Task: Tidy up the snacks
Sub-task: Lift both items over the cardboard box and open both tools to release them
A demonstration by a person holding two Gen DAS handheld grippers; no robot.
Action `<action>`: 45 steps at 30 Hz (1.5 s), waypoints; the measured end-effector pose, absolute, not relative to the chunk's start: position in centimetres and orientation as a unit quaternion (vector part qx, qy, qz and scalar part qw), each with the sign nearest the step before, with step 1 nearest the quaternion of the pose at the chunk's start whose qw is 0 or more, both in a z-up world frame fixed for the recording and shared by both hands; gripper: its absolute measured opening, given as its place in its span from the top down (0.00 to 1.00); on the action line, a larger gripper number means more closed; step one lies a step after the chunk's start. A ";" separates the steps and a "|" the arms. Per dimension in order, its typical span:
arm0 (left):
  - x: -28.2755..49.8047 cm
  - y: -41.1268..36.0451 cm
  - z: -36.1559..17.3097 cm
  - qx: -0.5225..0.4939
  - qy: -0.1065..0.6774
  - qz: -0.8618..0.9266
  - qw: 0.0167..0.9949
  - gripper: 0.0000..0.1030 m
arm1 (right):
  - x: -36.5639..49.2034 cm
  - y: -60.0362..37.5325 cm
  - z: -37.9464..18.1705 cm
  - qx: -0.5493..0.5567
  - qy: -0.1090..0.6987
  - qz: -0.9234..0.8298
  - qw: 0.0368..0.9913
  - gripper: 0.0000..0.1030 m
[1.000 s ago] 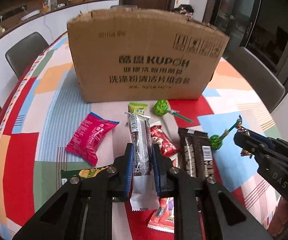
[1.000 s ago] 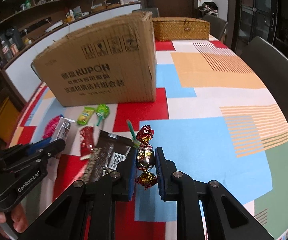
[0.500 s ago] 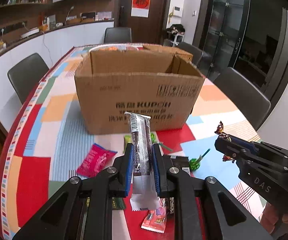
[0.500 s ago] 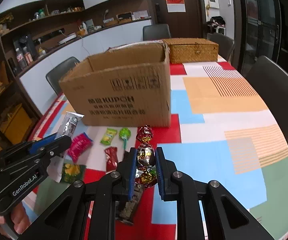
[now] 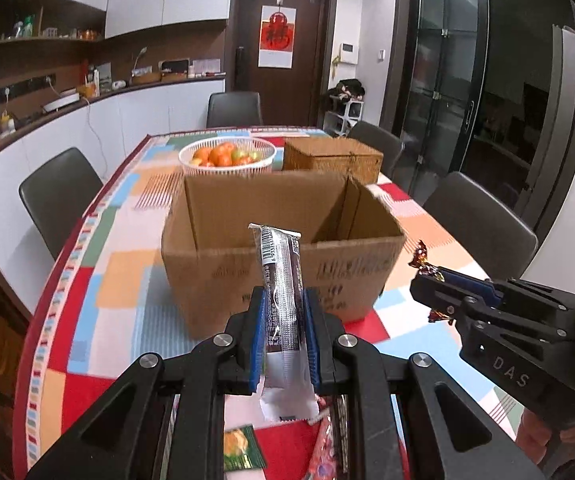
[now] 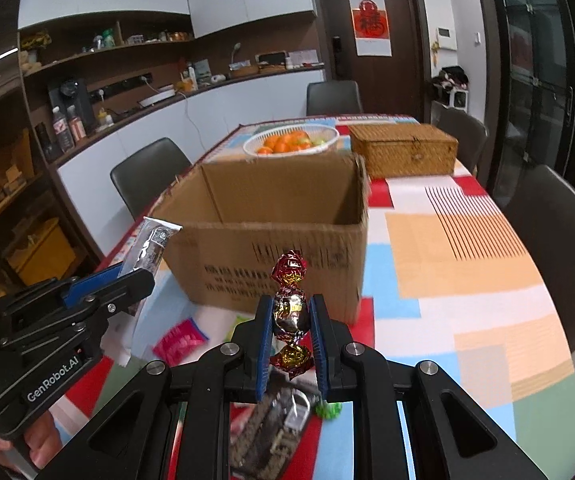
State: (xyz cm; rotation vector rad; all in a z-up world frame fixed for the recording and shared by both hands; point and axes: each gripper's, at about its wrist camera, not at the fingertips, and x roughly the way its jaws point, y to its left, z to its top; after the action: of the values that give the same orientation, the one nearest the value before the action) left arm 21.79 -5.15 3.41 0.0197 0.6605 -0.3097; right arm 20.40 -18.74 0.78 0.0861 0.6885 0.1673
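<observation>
My left gripper is shut on a long silver-and-dark snack bar, held upright in the air before the open cardboard box. My right gripper is shut on a red-and-gold foil candy, also raised in front of the box. Each gripper shows in the other view: the right one at the right, the left one at the left with its bar. More snacks lie on the table below: a pink packet, dark bars, a green packet.
A white basket of oranges and a wicker box stand behind the cardboard box on the patchwork tablecloth. Dark chairs surround the table. A counter with bottles runs along the left wall.
Both grippers have risen from just above the table, carrying the snack bar and the candy, so the open top of the box now shows.
</observation>
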 end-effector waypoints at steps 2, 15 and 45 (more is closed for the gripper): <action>22.5 -5.1 4.0 0.012 0.316 -0.152 0.936 0.82 | 21.2 -18.7 1.5 0.041 0.331 0.086 0.939 0.81; 26.9 -5.0 8.2 0.028 0.281 -0.139 0.949 0.82 | 25.4 -17.8 6.2 0.026 0.292 0.093 0.952 0.81; 34.2 -5.5 6.2 0.036 0.352 -0.128 0.926 0.52 | 34.9 -18.5 4.3 0.040 0.374 0.093 0.922 0.59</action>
State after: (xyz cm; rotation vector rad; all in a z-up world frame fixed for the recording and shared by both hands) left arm 34.22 -5.48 6.22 0.0745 0.7221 -0.2623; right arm 34.86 -18.50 4.26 0.0823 0.7684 0.1906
